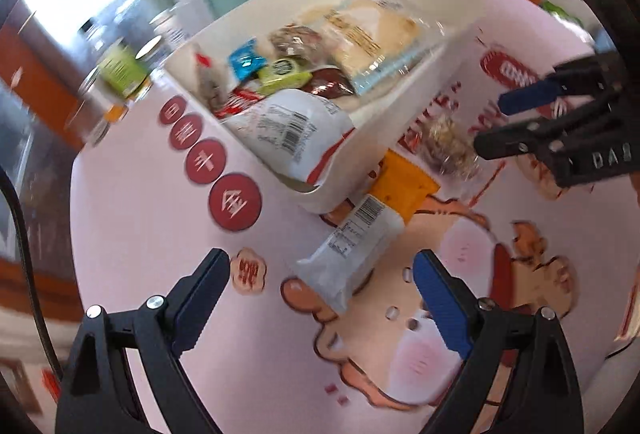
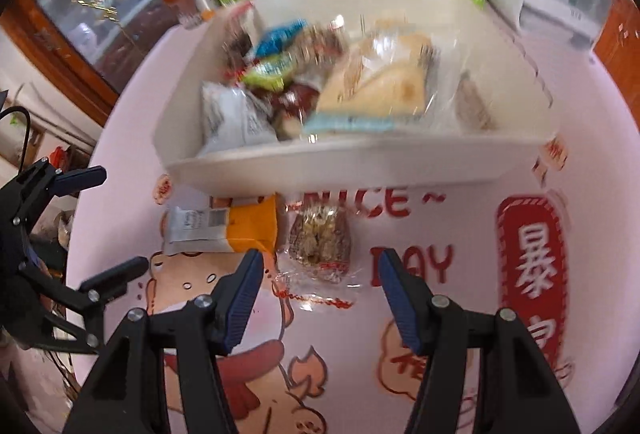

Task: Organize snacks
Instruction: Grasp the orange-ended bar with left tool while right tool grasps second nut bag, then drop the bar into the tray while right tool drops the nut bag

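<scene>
With my right gripper (image 2: pixel 318 294) spread wide and empty, I aim it squarely over the clear-wrapped nut bar (image 2: pixel 320 240) lying at centre frame just below the white bin (image 2: pixel 320 166), while my left gripper (image 1: pixel 320 288), also open, flanks the orange-and-white packet (image 1: pixel 360 230).

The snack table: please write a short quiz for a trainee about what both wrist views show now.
1. True or false: the left gripper holds a snack.
2. How many snacks lie outside the white bin?
3. Which snack is in front of the right gripper? A. white-and-orange packet B. clear-wrapped nut cake

Key: 1. False, both grippers are open and empty. 2. Two. 3. B.
</scene>
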`<state>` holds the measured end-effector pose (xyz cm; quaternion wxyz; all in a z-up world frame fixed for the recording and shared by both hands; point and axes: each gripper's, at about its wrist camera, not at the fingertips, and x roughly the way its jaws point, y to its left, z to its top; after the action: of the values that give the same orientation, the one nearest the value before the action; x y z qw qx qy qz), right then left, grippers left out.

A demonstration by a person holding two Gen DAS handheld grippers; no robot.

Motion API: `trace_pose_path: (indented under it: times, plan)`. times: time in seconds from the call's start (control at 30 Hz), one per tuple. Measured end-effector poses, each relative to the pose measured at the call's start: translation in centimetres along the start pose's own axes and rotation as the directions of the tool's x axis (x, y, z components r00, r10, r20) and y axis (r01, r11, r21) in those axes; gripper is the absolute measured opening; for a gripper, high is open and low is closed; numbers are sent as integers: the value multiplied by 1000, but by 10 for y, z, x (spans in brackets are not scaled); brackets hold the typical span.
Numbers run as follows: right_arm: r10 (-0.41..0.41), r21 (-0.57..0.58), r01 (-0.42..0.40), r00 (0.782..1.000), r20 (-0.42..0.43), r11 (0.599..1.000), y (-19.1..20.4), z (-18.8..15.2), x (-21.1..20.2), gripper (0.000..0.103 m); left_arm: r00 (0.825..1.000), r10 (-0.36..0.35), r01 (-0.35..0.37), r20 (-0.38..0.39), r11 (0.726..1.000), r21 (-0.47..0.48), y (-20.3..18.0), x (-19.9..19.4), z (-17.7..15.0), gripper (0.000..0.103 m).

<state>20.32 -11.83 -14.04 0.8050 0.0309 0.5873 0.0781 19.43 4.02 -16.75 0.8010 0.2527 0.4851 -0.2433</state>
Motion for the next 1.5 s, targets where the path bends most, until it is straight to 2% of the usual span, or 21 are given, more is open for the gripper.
trace_pose_path:
  times: [0.13, 0.27, 0.37, 0.5, 0.6, 0.73, 0.9, 1.13, 1.4, 1.5]
  plan:
    - [-30, 39, 31, 999, -14, 999, 3, 0, 25, 60, 999, -28, 26, 27, 997, 72, -5, 22, -3, 92]
    - [-74, 64, 75, 997, -29, 995, 3, 0, 46, 60, 998, -61, 59, 33, 995, 80, -8, 43, -1, 92]
    - [-63, 85, 65, 998, -30, 994, 1, -3, 52, 57, 996, -87, 86, 32, 995, 50, -7, 54, 3, 84]
    - [-91, 38, 91, 996, -11, 995, 7, -12, 53, 40, 992, -127, 127, -4, 992, -1, -5, 69, 8, 68]
    - [-75, 45, 75, 997, 3, 996, 4, -17, 51, 39, 991, -131, 132, 5, 991, -19, -6, 68, 6, 64]
    - [-74, 56, 73, 997, 22, 996, 0, -25, 48, 39, 990, -141, 141, 22, 990, -8, -19, 56, -2, 45]
    - [-61, 65, 60, 998, 25, 996, -2, -37, 45, 38, 989, -147, 148, 20, 988, -41, -33, 45, -16, 35]
    - [-3, 64, 3, 1000, 7, 998, -10, -63, 31, 37, 986, -166, 169, 31, 969, -180, -37, 23, -30, 33]
    - [67, 56, -69, 997, 39, 996, -26, -91, -5, 36, 979, -172, 198, 109, 930, -310, -35, -38, -26, 33]
    - [80, 34, -82, 995, 57, 996, -32, -96, -24, 36, 978, -149, 192, 146, 916, -351, -38, -64, -18, 33]
